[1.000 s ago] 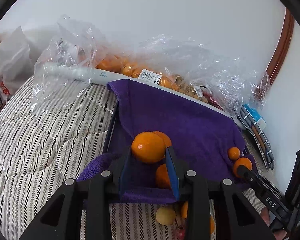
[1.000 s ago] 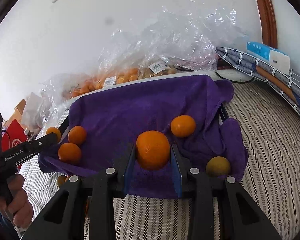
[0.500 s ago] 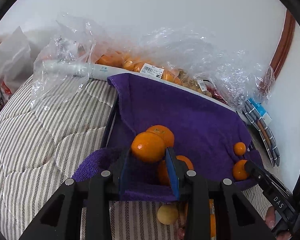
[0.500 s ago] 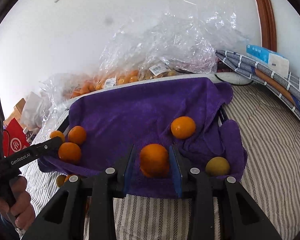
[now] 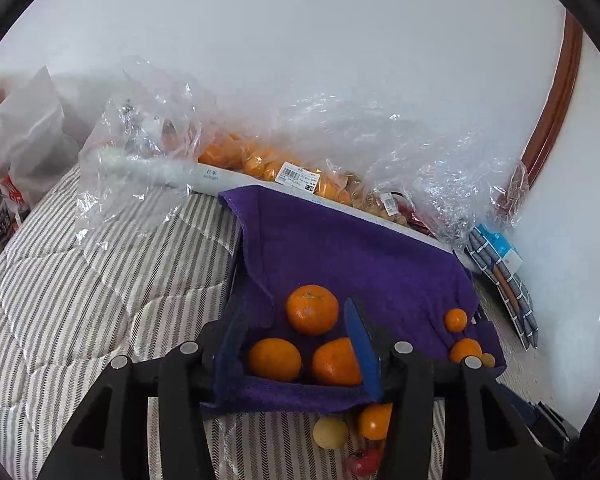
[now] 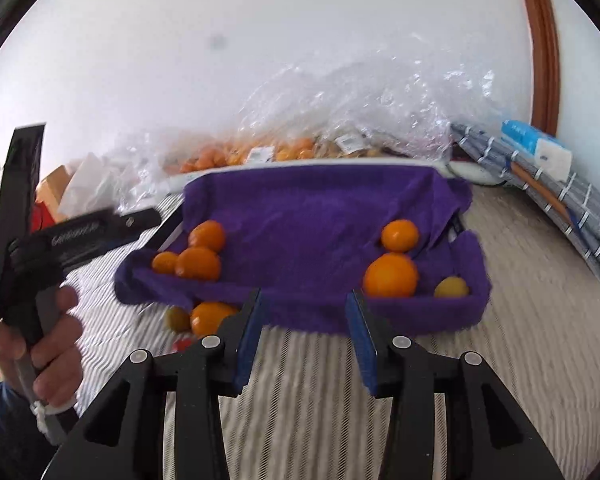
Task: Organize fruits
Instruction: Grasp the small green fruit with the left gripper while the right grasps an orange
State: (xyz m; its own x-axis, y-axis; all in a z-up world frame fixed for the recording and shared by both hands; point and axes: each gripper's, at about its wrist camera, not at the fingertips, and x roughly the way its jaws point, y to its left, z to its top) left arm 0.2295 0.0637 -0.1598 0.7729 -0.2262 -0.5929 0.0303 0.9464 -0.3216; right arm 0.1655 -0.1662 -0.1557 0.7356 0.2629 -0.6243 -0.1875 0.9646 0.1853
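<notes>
1. We see three round orange mandarins (image 5: 312,309) resting on the purple towel-lined tray (image 5: 360,252), just ahead of our left tongs (image 5: 298,344), whose jaws are opening, gripping nothing.
2. Our right tongs (image 6: 302,328), opening and empty, sit before the tray's near edge; another large mandarin (image 6: 390,275) lies ahead to the right, kept from rolling by the towel's fold.

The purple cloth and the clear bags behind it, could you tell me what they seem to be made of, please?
Purple cloth: looks like terry or microfibre towelling, matt and fuzzy, with soft folds and a stitched hem.
Clear bags: probably thin plastic film, glossy, crinkled and see-through.

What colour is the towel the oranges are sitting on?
Purple. The towel shows best in the right wrist view.
</notes>
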